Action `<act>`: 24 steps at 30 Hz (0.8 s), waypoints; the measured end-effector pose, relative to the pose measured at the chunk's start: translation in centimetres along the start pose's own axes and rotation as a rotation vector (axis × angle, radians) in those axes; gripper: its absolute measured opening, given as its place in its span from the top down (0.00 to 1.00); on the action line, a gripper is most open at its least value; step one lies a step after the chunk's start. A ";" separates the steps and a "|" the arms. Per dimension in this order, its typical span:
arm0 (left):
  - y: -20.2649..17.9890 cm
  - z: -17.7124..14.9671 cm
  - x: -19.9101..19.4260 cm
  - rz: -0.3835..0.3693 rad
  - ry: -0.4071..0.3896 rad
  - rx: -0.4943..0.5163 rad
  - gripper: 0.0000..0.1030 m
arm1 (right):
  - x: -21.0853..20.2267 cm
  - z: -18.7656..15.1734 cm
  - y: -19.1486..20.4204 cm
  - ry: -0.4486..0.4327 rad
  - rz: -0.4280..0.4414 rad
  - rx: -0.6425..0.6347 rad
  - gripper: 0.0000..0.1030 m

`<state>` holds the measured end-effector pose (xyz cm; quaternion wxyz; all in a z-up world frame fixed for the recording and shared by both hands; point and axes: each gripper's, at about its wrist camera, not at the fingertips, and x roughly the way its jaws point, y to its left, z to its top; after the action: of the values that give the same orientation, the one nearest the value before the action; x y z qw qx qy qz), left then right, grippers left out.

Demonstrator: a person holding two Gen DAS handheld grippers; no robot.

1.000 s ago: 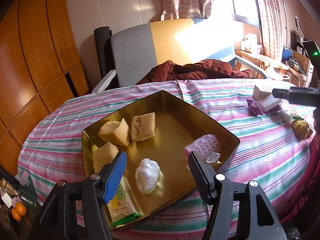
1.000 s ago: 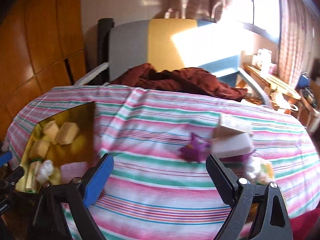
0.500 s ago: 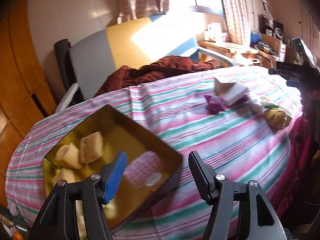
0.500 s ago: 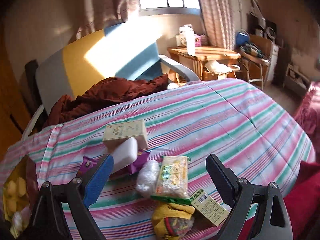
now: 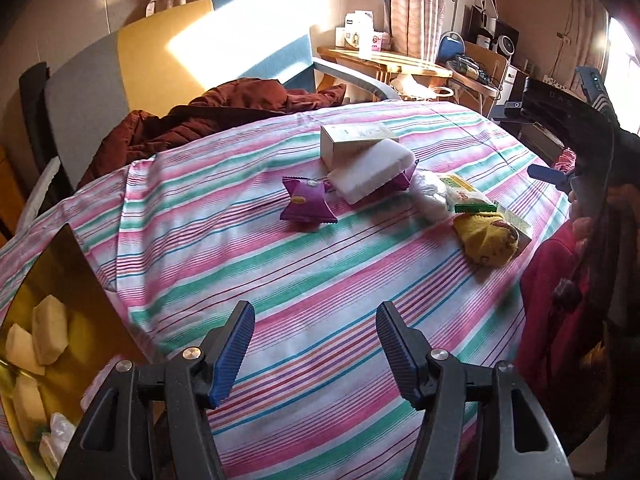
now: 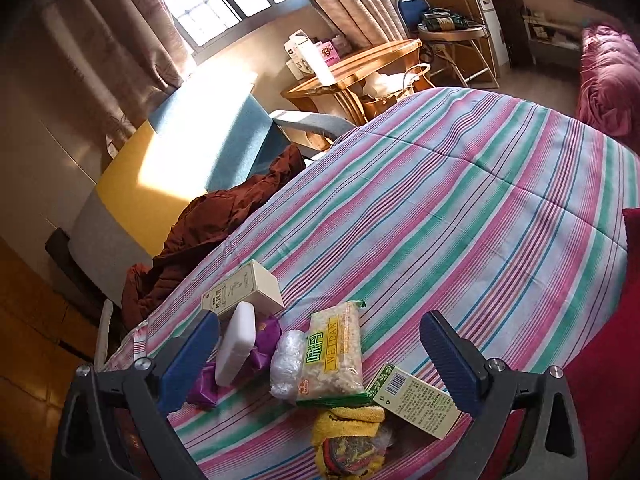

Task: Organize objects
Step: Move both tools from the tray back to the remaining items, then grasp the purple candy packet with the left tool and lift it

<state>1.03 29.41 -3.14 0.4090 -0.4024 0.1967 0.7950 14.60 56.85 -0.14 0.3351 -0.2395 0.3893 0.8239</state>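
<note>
Both grippers, left (image 5: 314, 348) and right (image 6: 320, 354), are built from black plastic, with ribbed blue fingers (image 5: 232, 354) and silver screws.

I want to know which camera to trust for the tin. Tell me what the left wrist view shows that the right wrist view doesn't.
Only the left wrist view shows the gold tin with pale cakes inside, and the empty left gripper. Only the right wrist view shows the snack pack's printed face and the right gripper's jaws opening above it. Both show the beige box, white block and yellow cloth.
</note>
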 end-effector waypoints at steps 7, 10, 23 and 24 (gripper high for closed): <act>-1.5 3.5 3.7 -0.025 0.039 0.068 0.38 | 0.6 -0.3 -0.2 0.040 0.040 0.014 0.01; -1.9 5.3 5.1 -0.063 0.064 0.083 0.38 | 0.7 -0.4 -0.3 0.055 0.059 0.016 0.01; 2.2 9.6 11.7 -0.026 0.162 -0.047 0.38 | 1.7 -0.7 -0.1 0.119 0.132 0.019 0.00; 2.2 9.8 12.1 -0.021 0.163 -0.047 0.38 | 1.8 -0.7 -0.2 0.122 0.135 0.020 0.00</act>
<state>-9.60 40.37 -6.96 0.3903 -0.4775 0.2065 0.7596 13.66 57.02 -1.81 0.2569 -0.2592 0.4327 0.8244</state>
